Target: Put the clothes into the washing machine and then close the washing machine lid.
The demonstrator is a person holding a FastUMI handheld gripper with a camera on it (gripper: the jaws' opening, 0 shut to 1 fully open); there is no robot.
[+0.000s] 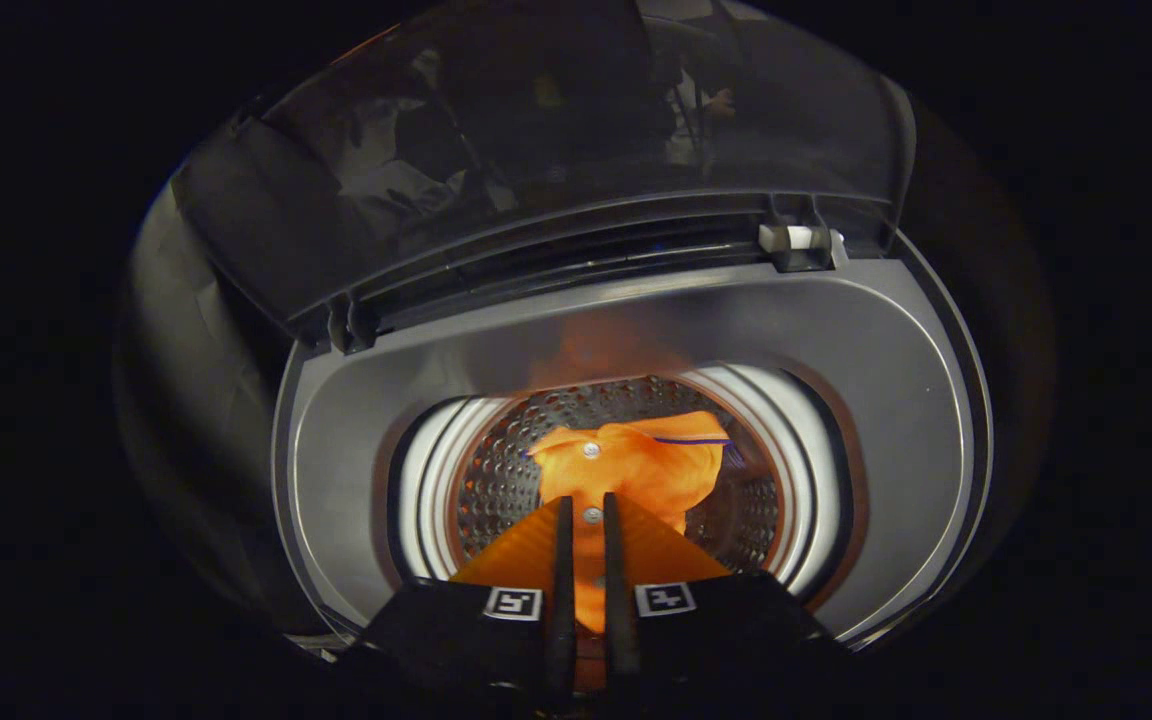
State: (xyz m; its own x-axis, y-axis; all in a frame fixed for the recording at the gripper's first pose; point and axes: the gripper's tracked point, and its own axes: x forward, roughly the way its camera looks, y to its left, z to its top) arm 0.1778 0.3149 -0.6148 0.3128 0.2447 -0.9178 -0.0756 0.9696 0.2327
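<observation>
Clothes first: it was one orange shirt (636,465) with a row of small buttons down the front and a thin dark stripe near the collar. It hung bunched up over the mouth of the washing machine (356,420), already down inside the perforated steel drum (496,480) by the look of it. The gripper (584,505) had it pinched, with the two fingers drawn close together and a strip of the fabric squeezed between them, so a narrow hold on the cloth and not an empty close. The fingertips sat right at the button placket, and the rest of the shirt flopped out just beyond them.

So the step in hand was the loading part: shirt carried over the opening and lowered, not yet let go. The lid (536,150) stood fully raised behind the tub, tinted and see-through, hinged along the back edge of the grey top deck (886,400).

My guess at what came next: go a touch lower so the shirt cleared the white rim ring (426,480), spread the fingers, and let it drop. Worth checking that no sleeve draped over the rim, since that could catch when the lid came down. After that the gripper would need to back out, reach up to the lid's front edge and tip it forward. Couldn't tell if more clothes were waiting anywhere.
</observation>
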